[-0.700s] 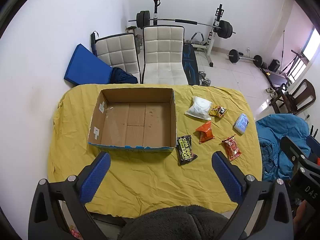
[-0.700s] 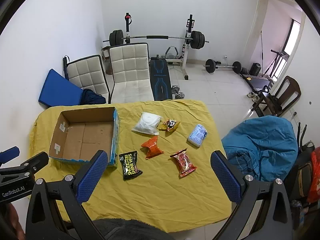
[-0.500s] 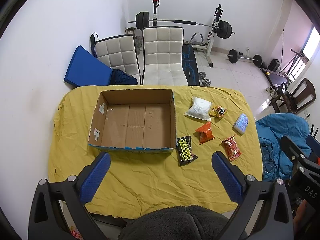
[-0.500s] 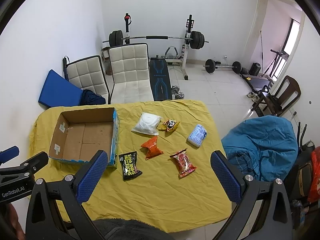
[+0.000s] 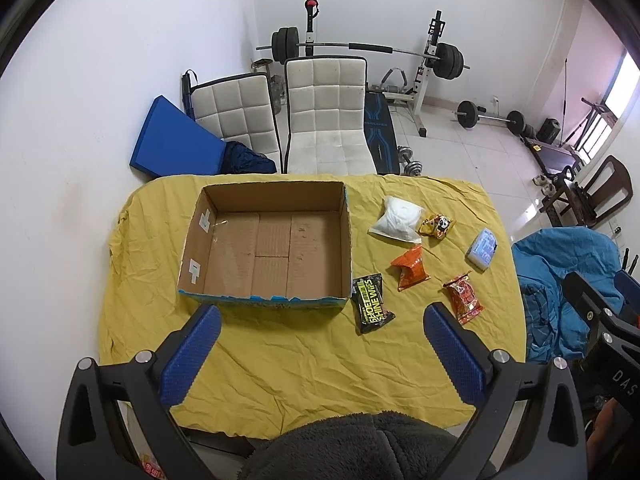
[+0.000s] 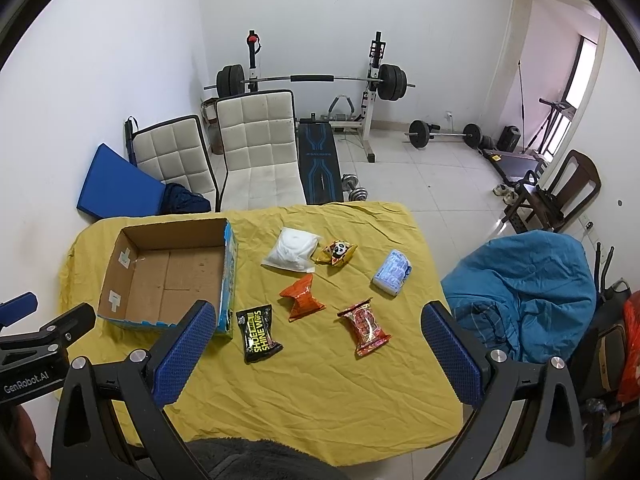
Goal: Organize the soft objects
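hovering above the yellow cloth (image 5: 280,360), left tool (image 5: 320,354) and right tool (image 6: 316,354) both spread wide

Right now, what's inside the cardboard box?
Nothing: the cardboard box shows only its bare floor with bits of white tape on the left wall. Its near wall hides a thin strip of floor. All packets lie outside on the yellow cloth.

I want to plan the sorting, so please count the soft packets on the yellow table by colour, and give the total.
White: 1, white bag
Yellow: 1, panda packet
Pale blue: 1, tissue pack
Orange: 1, orange packet
Red: 1, red packet
Black: 1, black packet
Total: 6, all outside the cardboard box
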`<state>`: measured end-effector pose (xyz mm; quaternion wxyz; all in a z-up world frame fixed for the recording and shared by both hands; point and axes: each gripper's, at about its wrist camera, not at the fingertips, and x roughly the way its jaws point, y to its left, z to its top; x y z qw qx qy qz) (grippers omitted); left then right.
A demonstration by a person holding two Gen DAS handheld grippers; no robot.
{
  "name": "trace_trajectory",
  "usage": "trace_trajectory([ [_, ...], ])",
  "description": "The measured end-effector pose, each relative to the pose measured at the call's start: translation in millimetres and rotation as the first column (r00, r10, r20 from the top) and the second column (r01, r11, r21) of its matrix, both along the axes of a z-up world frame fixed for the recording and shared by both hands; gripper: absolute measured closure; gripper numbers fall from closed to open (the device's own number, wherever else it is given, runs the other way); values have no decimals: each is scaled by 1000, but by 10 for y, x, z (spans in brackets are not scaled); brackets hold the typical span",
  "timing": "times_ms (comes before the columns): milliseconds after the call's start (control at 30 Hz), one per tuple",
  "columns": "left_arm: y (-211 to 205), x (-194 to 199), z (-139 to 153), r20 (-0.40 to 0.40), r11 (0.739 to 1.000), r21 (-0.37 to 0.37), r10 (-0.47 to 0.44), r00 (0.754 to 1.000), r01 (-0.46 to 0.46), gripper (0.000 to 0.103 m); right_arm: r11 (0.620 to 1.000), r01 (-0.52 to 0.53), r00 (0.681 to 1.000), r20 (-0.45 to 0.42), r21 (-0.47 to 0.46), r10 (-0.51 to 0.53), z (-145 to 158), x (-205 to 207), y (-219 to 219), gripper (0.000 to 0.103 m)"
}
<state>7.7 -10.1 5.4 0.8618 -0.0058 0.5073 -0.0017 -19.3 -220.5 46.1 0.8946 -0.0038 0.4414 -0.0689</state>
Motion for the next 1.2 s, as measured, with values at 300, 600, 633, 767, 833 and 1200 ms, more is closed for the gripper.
trace_trajectory([
  [300,-20,-7,10,9,1000,1,4,1000,-4,0,1000,-3,1000,7,3,3,27,-6,-25,0],
  [600,-20,-25,10,8,1000,-4,6,1000,-6,0,1000,-3,1000,15,2,3,78,-17,-18,0],
  [633,-21,-28,9,9,1000,-4,6,1000,-6,0,1000,-3,1000,16,3,3,87,-7,-20,0],
  [767,-25,-23,16,9,1000,-2,6,1000,-6,0,1000,-1,1000,20,2,1,105,-5,-12,0],
  [833,-24,-23,14,9,1000,-5,8,1000,-7,0,1000,-1,1000,20,1,1,107,-2,-8,0],
  [1200,-22,-28,53,10,1000,-4,1,1000,-1,0,1000,-8,1000,29,2,8,151,11,7,0],
])
